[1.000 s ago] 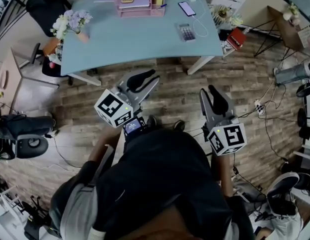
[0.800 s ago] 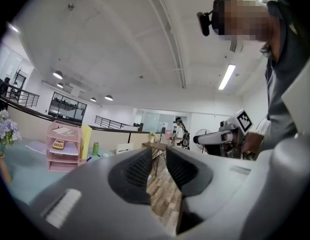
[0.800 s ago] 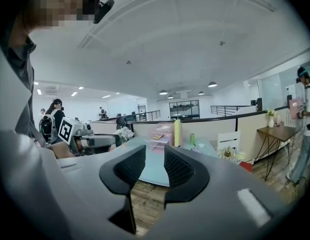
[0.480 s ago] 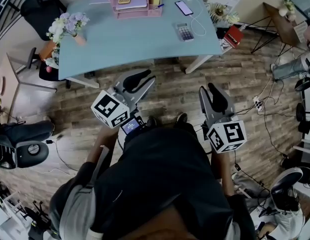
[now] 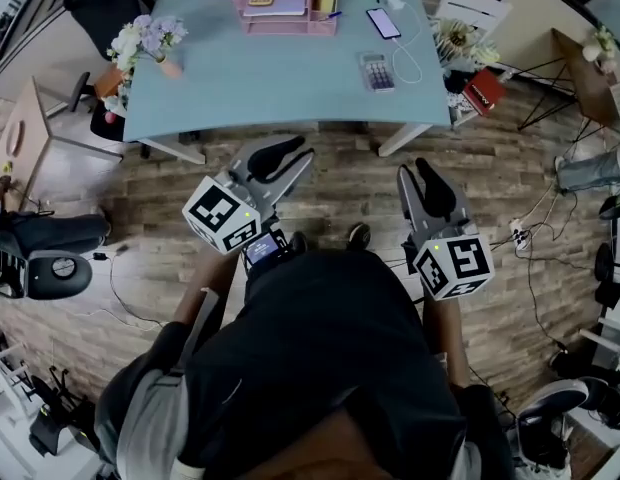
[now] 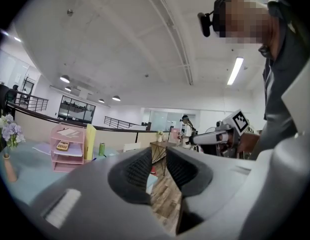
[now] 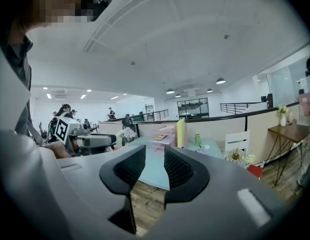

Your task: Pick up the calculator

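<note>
Left gripper [image 5: 286,154] and right gripper [image 5: 431,187]: jaws together on both, nothing between them. Both are held over the wood floor [image 5: 355,173], short of the blue table [image 5: 280,83], pointing toward it. The calculator [image 5: 376,70] lies flat on the table near its front right corner, just beside a white cable [image 5: 412,65], with a phone [image 5: 382,23] behind it. It is well apart from both grippers. Pink trays [image 5: 290,10] sit at the table's back edge.

The calculator [image 5: 376,71] and the right end of the table [image 5: 290,78] sit slightly lower in view than before.
</note>
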A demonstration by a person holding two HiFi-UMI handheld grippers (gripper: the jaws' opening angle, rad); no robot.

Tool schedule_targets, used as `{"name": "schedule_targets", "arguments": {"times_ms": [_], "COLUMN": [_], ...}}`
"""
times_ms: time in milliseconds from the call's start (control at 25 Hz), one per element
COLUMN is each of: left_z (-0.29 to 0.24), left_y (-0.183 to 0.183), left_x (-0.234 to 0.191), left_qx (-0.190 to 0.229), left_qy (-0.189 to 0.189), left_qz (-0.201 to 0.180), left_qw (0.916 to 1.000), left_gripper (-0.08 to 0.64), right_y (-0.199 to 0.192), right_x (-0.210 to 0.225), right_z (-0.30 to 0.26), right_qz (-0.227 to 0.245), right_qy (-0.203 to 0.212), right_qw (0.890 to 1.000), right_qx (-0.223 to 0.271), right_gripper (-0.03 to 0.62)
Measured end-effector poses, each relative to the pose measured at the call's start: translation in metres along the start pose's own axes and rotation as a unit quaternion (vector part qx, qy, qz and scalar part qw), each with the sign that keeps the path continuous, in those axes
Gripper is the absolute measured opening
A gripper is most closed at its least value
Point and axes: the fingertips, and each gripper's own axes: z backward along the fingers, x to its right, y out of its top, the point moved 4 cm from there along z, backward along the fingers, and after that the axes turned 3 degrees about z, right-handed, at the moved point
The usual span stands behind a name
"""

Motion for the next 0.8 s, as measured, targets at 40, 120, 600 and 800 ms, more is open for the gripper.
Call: {"name": "schedule_targets", "arguments": {"times_ms": [40, 120, 600, 800], "left_z": [-0.004, -0.012, -0.056, -0.077], "left_y": [0.001, 0.002, -0.010, -0.010], "left_x": [0.003, 0.010, 0.046, 0.062], "left_qx": [0.000, 0.001, -0.018, -0.025], "left_qy": [0.006, 0.018, 0.077, 0.087], "left_qz": [0.000, -0.001, -0.009, -0.012], "left_qw": [1.0000, 0.9998, 0.9969, 0.9958], "left_gripper": [0.144, 0.144, 0.144, 0.144], "right_y": [0.000, 0.000, -0.008, -0.012], "right_x": [0.005, 0.017, 0.078, 0.098], "right_z": [-0.002, -0.004, -0.005, -0.001], "right_qz": [0.000, -0.002, -0.010, -0.018], "right_qy": [0.008, 0.022, 0.091, 0.108], "right_qw": [1.000, 1.000, 0.996, 0.994], "right_qx": [0.001, 0.004, 0.015, 0.018], "right_gripper": [0.114, 0.115, 0.114, 0.114]}}
